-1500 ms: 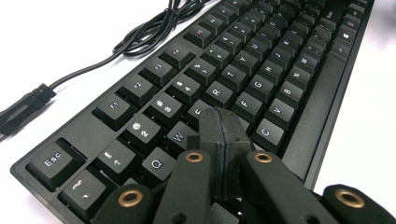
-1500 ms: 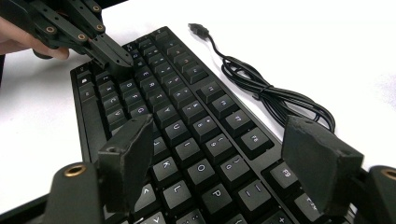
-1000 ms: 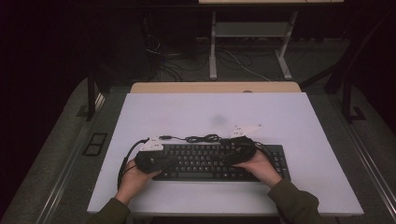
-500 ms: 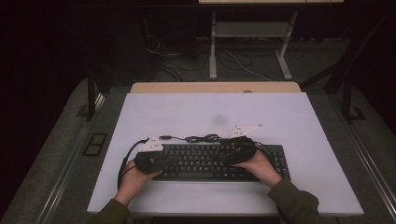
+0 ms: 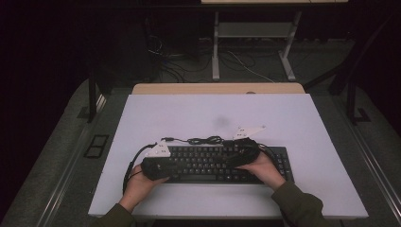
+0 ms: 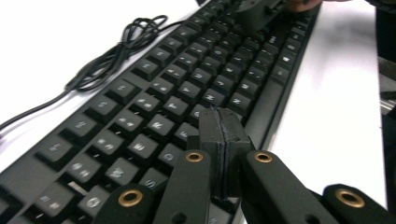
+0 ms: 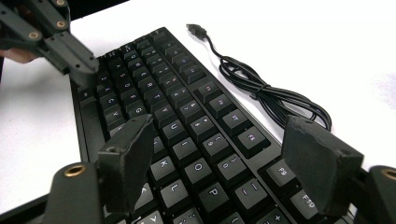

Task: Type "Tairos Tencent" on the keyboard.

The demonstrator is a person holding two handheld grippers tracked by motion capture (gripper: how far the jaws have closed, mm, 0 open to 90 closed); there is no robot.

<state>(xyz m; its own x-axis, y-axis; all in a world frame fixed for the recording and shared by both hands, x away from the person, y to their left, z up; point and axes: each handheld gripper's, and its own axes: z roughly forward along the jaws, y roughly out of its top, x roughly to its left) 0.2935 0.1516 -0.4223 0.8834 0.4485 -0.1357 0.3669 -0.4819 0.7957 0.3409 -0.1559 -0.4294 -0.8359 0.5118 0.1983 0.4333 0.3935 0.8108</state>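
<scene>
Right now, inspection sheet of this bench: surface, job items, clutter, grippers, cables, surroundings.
Surface: white table top, bare beyond the keyboard and its cable.
Job's things: black keyboard lying flat near the front edge, keys up.
Clutter: nothing seen.
Grippers: left gripper has its jaws shut together, tips low over the keyboard's left keys; whether they touch a key I cannot tell. Right gripper has its jaws wide open above the right-hand keys, holding nothing.
Cables: keyboard cable bundled loosely behind the keyboard, its plug lying loose on the table.
Surroundings: dark floor with loose wires and a second table's legs behind.
</scene>
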